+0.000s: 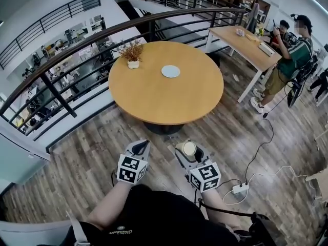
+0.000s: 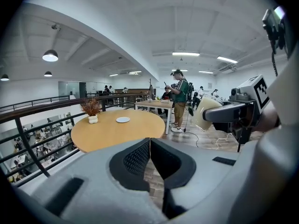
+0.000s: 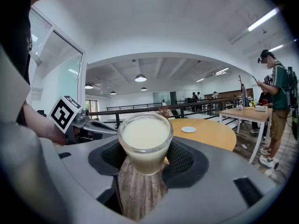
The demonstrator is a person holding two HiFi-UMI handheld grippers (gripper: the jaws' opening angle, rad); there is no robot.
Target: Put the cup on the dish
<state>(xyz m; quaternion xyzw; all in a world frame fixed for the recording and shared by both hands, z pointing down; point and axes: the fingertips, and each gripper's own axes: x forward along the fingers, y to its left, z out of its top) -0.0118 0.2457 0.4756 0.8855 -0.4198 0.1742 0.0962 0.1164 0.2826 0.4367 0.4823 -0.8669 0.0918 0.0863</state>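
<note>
While the cup (image 1: 189,148) sits clamped between the pads of your right tongs (image 3: 145,157), well short of the tabletop (image 1: 154,99), the step in hand is the carry. Treat it as a full glass: it looks filled almost to the rim with a pale liquid, though the milky look could be the wall of the cup itself. Hold the tongs level, without rolling the wrist, and walk forward smoothly.

The dish (image 1: 170,71) lies far ahead of both tongs, past the middle of the tabletop, with a small potted plant (image 1: 133,55) well to its left. Come in over the near edge so the right tongs pass clear of the plant. Centre the cup above the dish, lower it straight down until its base rests flat, and only then ease the pads apart.

Your left tongs (image 2: 150,155) are pressed together on nothing, just left of the right pair, so leave them out of the path. Mind the power strip (image 1: 240,188) and its cable on the floor, to the right of the right tongs, as you step.
</note>
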